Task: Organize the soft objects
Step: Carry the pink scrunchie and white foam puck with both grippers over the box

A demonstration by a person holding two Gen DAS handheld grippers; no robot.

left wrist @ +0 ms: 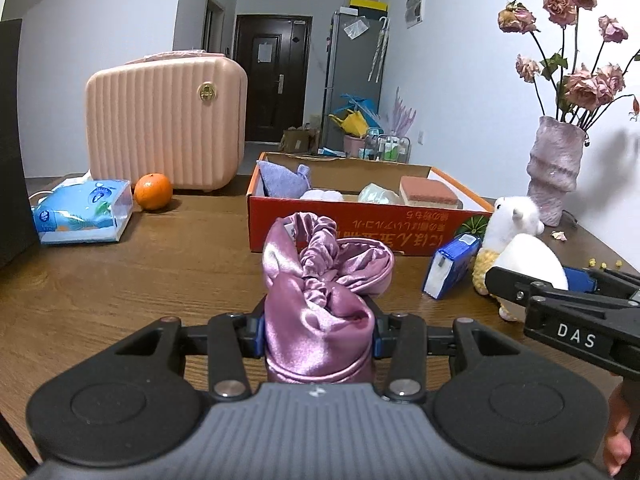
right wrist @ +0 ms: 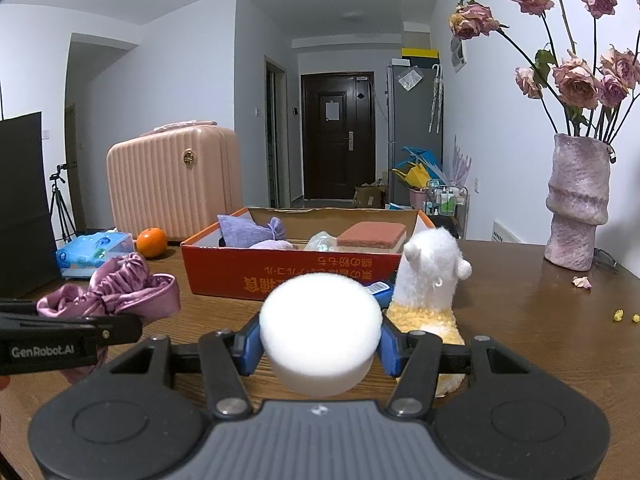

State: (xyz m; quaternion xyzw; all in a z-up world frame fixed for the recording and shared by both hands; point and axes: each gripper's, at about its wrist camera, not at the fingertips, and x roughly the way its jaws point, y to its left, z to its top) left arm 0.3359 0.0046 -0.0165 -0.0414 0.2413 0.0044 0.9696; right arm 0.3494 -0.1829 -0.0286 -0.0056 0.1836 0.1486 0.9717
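Plush toy (left wrist: pixel 516 216) lower body hidden behind white sponge (left wrist: pixel 532 260), dried roses (right wrist: pixel 576 80) cut off at frame edge

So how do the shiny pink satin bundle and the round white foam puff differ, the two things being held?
The pink satin bundle is glossy, wrinkled and gathered with a ruffled edge; the round white foam puff is matte, smooth and plain. The bundle is irregular and floppy, the puff a neat dome. The left gripper holds the bundle, the right gripper the puff. Both are soft, squeezed between blue fingers.
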